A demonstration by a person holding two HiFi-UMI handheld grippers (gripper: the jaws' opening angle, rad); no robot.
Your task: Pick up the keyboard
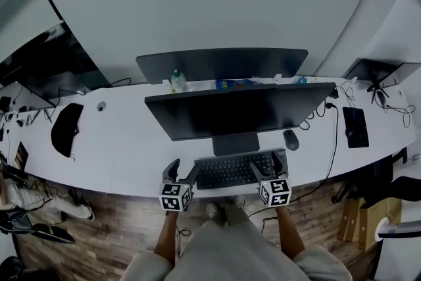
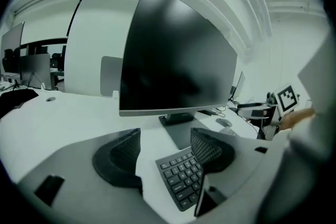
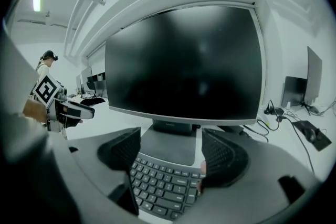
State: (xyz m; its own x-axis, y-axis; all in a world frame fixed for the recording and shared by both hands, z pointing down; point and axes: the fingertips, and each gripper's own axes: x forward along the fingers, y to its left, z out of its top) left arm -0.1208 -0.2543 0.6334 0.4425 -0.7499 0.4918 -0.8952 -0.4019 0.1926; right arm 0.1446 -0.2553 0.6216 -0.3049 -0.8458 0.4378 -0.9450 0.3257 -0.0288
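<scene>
While the keyboard (image 1: 231, 170) lies on the surface (image 1: 118, 141), the left claw (image 1: 182, 169) and right claw (image 1: 268, 163) hover at its ends, jaws apart.

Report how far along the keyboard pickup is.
Done: both tools are at the keyboard, the left tool at its left end and the right tool at its right end.
In hand: each has its jaws apart above the keys, gripping nothing.
Left: close on the keyboard and lift it. It lies flat on the desk in front of the monitor.
</scene>
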